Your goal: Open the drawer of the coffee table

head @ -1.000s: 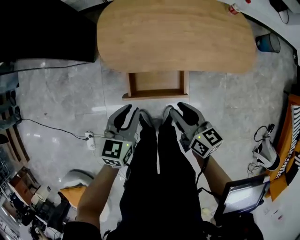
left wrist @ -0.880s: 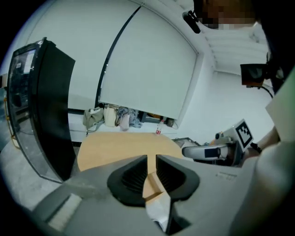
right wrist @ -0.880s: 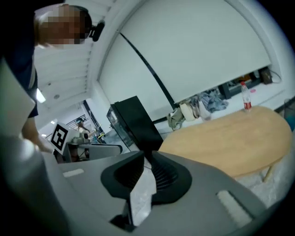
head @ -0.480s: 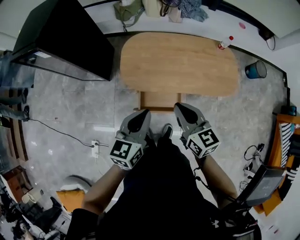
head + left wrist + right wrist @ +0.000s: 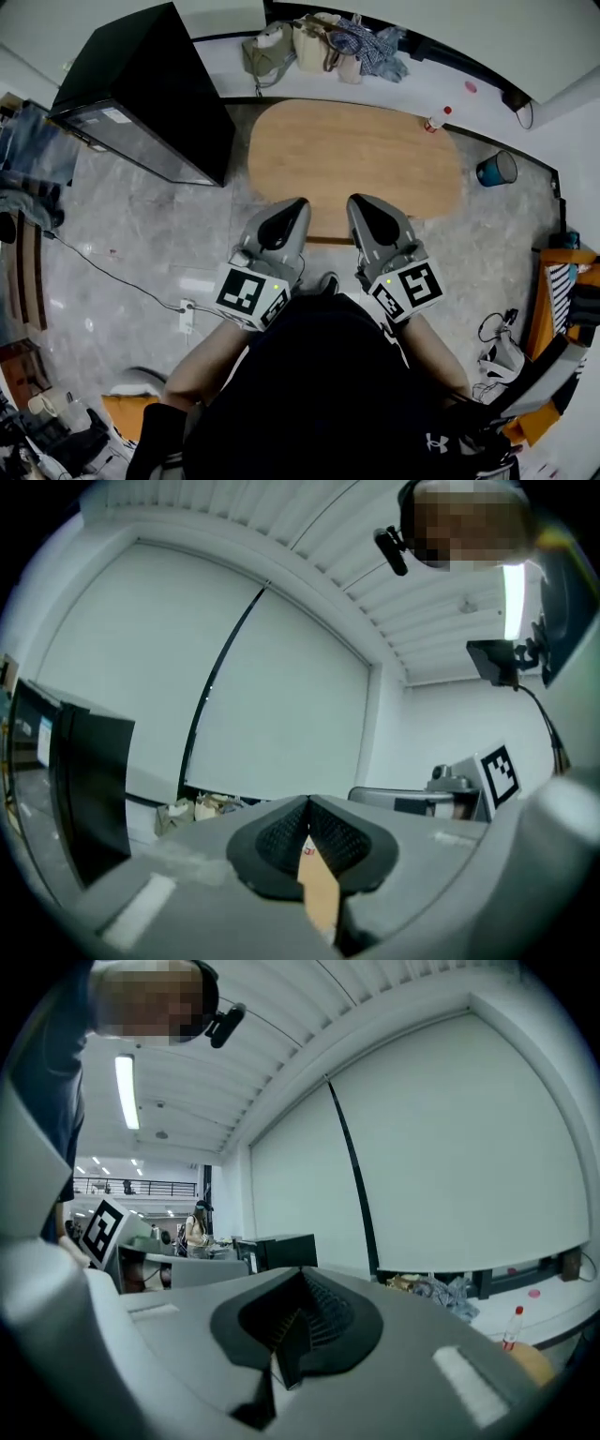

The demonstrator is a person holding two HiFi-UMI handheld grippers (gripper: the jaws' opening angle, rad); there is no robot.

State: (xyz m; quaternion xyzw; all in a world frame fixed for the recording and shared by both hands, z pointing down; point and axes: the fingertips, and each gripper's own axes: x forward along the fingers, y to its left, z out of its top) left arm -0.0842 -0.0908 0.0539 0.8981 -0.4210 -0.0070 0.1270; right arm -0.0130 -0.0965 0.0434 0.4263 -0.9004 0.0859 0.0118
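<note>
From the head view, the oval wooden coffee table (image 5: 356, 155) lies well below me. Its drawer (image 5: 330, 236) shows only as a brown strip between my two grippers; the rest is hidden behind them. My left gripper (image 5: 298, 204) and right gripper (image 5: 358, 202) are held side by side high above the table's near edge, touching nothing. Both are shut and empty. The left gripper (image 5: 307, 803) points level at a white blind, jaws pressed together. The right gripper (image 5: 302, 1274) is likewise shut, with the table's edge (image 5: 534, 1363) low at the right.
A black cabinet (image 5: 141, 94) stands left of the table. Bags (image 5: 319, 42) lie against the far wall, with a red-capped bottle (image 5: 436, 119) and a blue bin (image 5: 495, 170) to the right. A power strip (image 5: 187, 314) with its cable lies on the floor at left.
Both grippers have risen away from the open drawer and their jaws have closed. The head view has pulled up, so the table looks smaller and the grippers now cover the drawer.
</note>
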